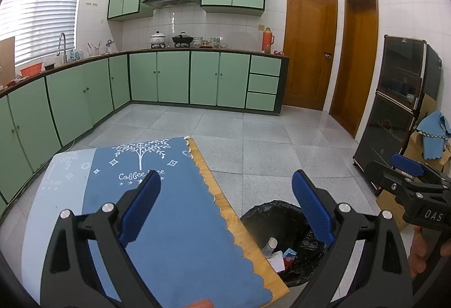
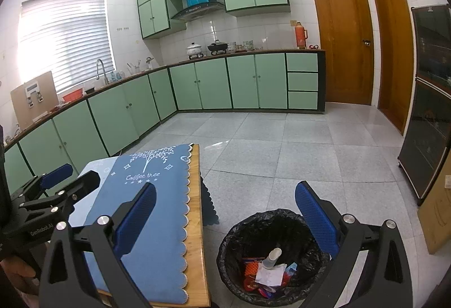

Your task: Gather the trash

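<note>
A trash bin lined with a black bag (image 2: 270,226) stands on the floor right of the table; it also shows in the left wrist view (image 1: 284,212). Inside lie a small white bottle (image 2: 274,256), crumpled white paper (image 2: 269,275) and red and blue wrappers (image 2: 251,270). My left gripper (image 1: 225,212) is open and empty above the table's right edge. My right gripper (image 2: 225,217) is open and empty above the bin and the table edge. Each gripper shows at the side of the other's view.
A wooden table (image 2: 194,237) carries a blue "Coffee tree" cloth (image 2: 146,223). Green kitchen cabinets (image 2: 214,82) run along the left and far walls. Two wooden doors (image 2: 344,37) are at the back right. A dark glass cabinet (image 2: 428,110) and cardboard boxes (image 1: 394,203) stand at the right.
</note>
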{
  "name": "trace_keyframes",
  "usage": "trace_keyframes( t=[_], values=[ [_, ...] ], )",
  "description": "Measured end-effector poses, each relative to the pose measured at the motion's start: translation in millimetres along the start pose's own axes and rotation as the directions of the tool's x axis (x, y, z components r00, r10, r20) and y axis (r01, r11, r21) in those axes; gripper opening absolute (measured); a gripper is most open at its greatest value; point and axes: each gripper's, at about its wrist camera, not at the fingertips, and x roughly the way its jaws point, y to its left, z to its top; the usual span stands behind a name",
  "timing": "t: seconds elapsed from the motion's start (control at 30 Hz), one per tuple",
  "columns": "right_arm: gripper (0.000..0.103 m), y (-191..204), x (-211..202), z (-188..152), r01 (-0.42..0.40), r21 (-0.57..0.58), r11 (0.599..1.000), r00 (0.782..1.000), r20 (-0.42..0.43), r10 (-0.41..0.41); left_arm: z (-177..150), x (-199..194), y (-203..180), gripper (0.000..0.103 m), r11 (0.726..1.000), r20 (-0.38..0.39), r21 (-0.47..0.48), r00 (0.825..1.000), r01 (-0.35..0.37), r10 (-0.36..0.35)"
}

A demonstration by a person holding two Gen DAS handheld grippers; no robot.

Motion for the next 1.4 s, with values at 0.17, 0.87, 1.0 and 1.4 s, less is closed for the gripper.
trace_keyframes(
  t=[0.17,0.87,1.0,1.4],
  values=[
    [0.097,0.5,0.1,0.0,0.000,0.000,1.000,1.000,0.001,0.000,0.2,-0.3,-0.2,0.091,1.000,0.000,-0.001,1.000,-0.001,0.001],
    [0.097,1.0,0.9,-0.6,-0.001,0.011,1.000,1.000,0.000,0.001,0.5,-0.2,-0.2,0.091,1.000,-0.001,-0.002,1.000,-0.001,0.001],
    [0.097,0.2,0.9,-0.4,-0.001,0.009,1.000,1.000,0.000,0.001,0.3,0.2,-0.3,0.091,1.000,-0.002,-0.002,1.000,-0.002,0.002],
    [0.097,2.0,2.8,-1.9,0.001,0.010,1.000,1.000,-0.005,-0.001,0.8,0.1,-0.4,0.091,1.000,-0.002,-0.003,1.000,-0.001,0.001]
  ],
)
